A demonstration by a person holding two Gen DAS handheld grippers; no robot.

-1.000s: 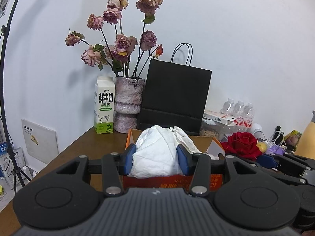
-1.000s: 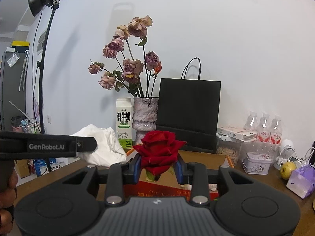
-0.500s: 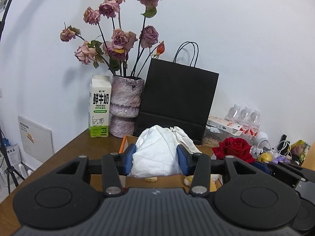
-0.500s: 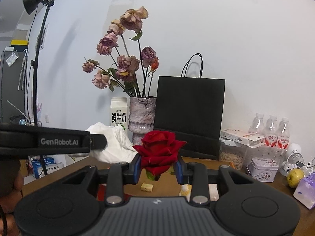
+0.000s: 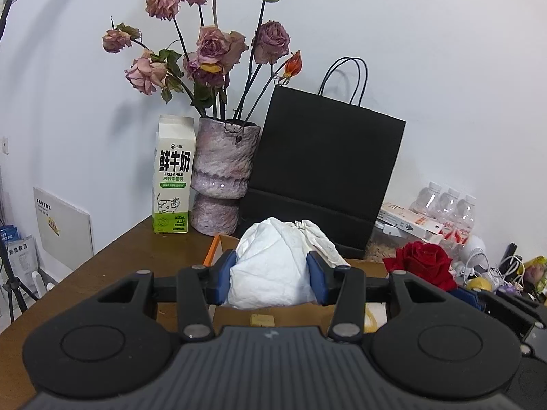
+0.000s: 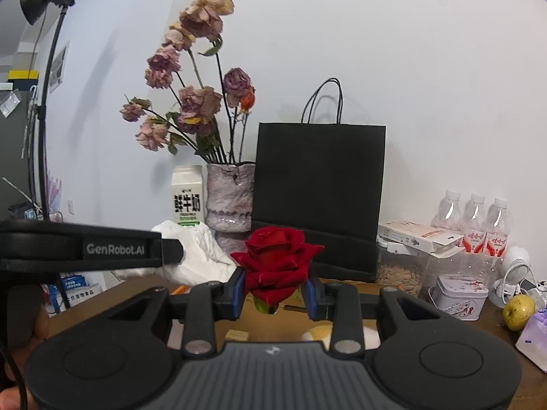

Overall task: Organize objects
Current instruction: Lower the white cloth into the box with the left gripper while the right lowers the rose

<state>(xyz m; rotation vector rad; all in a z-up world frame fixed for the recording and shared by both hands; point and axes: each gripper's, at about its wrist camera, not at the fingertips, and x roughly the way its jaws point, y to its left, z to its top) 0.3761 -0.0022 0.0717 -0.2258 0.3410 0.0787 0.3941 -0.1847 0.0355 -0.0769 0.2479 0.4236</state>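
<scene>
Two claws each carry something above the brown tabletop (image 5: 112,266). Behind stand the black bag (image 5: 324,184) and the vase (image 5: 222,177). The left claw (image 5: 270,282) pinches a crumpled white paper ball (image 5: 273,273). The right claw (image 6: 275,294) pinches a red rose (image 6: 277,259). Squeezed hard, the soft rose could crush, or the paper could slip out. The open box below is mostly hidden, and the small bits in it are hard to make out.

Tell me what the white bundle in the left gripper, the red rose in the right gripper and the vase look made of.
White bundle: crumpled tissue or thin paper, matte, sharp creases. Red rose: velvety matte petals; real or fabric, cannot tell. Vase: mottled pink-grey, likely glazed ceramic, with a glossy highlight at its waist.
</scene>
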